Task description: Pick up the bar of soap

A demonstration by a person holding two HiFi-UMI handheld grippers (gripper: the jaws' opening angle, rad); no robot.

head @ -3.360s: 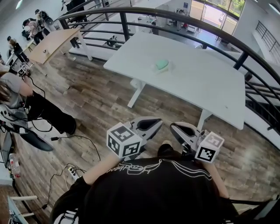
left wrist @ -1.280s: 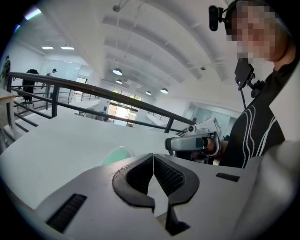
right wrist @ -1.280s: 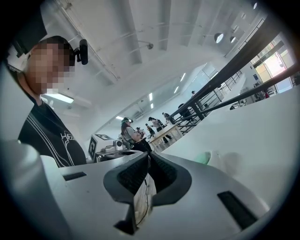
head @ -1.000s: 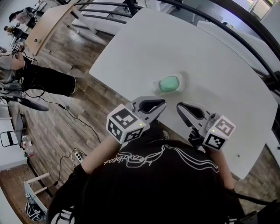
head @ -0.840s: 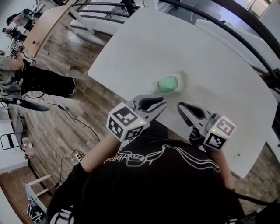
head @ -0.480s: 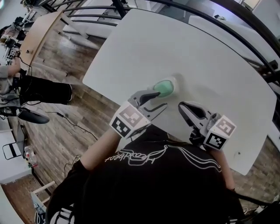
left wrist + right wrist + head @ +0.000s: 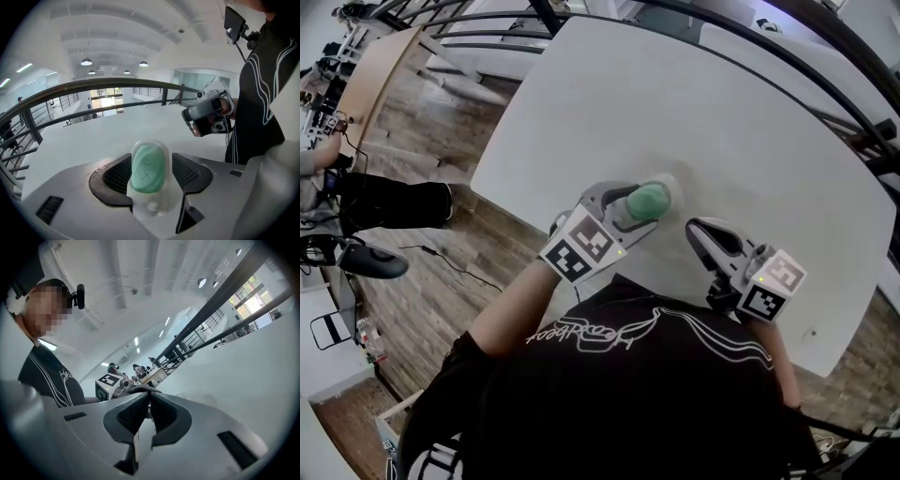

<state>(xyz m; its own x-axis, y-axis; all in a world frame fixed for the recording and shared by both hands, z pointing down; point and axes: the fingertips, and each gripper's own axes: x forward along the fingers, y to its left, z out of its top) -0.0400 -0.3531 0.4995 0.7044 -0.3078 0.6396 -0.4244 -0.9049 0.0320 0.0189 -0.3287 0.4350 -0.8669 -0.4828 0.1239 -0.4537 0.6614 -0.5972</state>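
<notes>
A white table (image 7: 750, 122) fills most of the head view, over a wood plank floor (image 7: 441, 262). Nearest, at the bottom of that view, is the person's black shirt (image 7: 628, 403) with white line print. Just above it, right of centre, the right gripper (image 7: 692, 227) hangs over the table's near edge; in its own view the jaws are pressed together with nothing between them. Left of it, a little farther in, the left gripper (image 7: 630, 208) reaches over the table with its jaws spread, one on each side of the bar of soap (image 7: 649, 199). The green oval bar lies in a pale translucent dish (image 7: 152, 206) on the table, near the centre of the head view. In the left gripper view the ridged pads (image 7: 118, 174) stand close beside the bar and dish; whether they touch cannot be told. Beyond, a dark railing (image 7: 825, 37) curves round the table's far side, and a wooden table (image 7: 375, 75) stands at the upper left.
</notes>
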